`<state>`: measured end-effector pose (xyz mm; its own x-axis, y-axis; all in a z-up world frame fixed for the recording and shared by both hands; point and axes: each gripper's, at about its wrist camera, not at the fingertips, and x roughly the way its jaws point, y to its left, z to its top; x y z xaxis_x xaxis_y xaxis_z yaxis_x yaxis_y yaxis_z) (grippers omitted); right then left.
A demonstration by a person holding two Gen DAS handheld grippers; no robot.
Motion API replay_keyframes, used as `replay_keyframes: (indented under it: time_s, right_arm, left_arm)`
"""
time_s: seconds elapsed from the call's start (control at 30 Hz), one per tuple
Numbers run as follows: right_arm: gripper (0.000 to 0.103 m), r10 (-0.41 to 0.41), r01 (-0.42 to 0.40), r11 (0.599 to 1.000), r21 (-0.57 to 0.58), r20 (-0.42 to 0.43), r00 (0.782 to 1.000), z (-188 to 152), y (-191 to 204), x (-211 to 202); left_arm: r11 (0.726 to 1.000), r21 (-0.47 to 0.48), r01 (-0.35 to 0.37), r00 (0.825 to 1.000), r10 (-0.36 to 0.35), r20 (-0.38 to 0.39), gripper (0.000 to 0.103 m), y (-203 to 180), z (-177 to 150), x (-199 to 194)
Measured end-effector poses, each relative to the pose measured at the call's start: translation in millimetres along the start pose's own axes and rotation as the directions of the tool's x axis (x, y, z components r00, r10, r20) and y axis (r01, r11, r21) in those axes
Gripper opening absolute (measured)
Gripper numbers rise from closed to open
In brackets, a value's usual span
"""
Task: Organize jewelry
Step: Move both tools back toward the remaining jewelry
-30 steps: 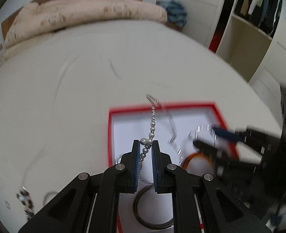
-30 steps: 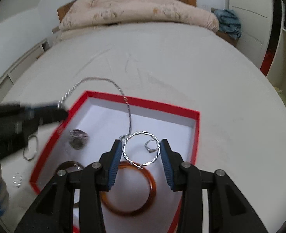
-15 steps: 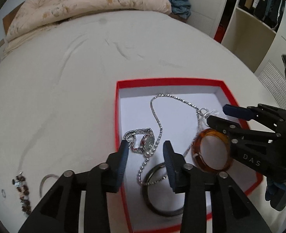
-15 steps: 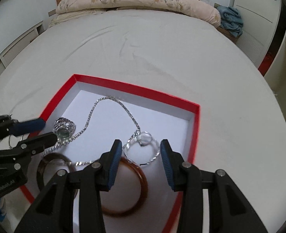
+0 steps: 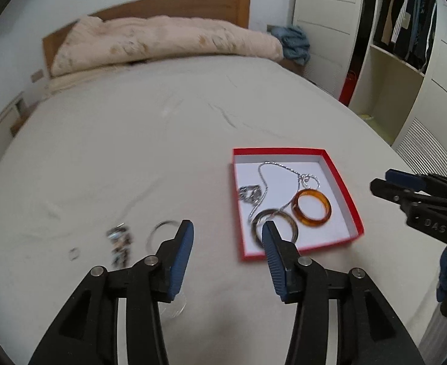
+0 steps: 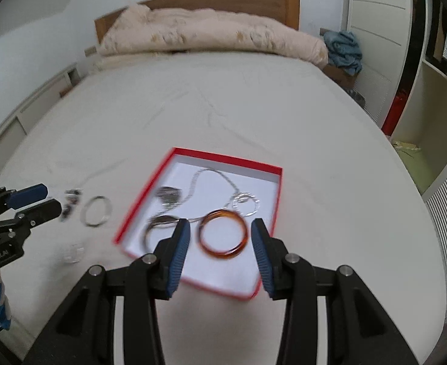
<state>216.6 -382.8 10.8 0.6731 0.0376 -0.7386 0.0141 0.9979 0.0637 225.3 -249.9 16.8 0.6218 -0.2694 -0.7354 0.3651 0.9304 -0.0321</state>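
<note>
Your left hand-held gripper [image 5: 227,235] hangs above the bed [image 5: 132,158] with its blue-padded jaws parted, having just been opening, and nothing between them. Your right hand-held gripper [image 6: 220,235] is parted about as far, also empty, poised over the near edge of the red jewelry box [image 6: 223,155].

In the right wrist view, the amber bangle [image 6: 222,234] lies in the box framed between the pads. At 10 o'clock from it sits a dark bangle [image 6: 159,228], partly behind the left pad. A silver chain necklace [image 6: 214,173] loops across the white floor of the box, ending at a twisted silver ring [image 6: 247,202] at 1 o'clock from the amber bangle. A small silver watch [image 6: 170,194], blurred, rests at the box's 9 o'clock side.

Outside the box, at 9 o'clock, a thin silver bangle [image 6: 97,211] lies on the sheet, a dark beaded piece [image 6: 70,202] just beyond it, too blurred to name. A clear ring-like item [image 6: 74,252] sits nearer you. A cream quilt [image 6: 211,38] is bunched against the wooden headboard [image 6: 223,1] at 12 o'clock.
</note>
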Motion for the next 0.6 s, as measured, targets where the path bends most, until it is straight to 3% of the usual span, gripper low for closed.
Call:
replay_keyframes:
  time_s: [0.3,0.6]
  right_arm:
    - [0.040,0.087,-0.085,0.996,-0.033,0.061,0.994,-49,67,-89]
    - [0.040,0.138,-0.135,0.990,-0.042,0.088,0.986,-85,114,-132]
  left_arm:
    - [0.997,-0.014,-0.076,0.995,0.076,0.064,0.047,27,-68,-103]
    - [0.992,-0.021,-0.127,0.982,0.128,0.136,0.047,36,-119,-172]
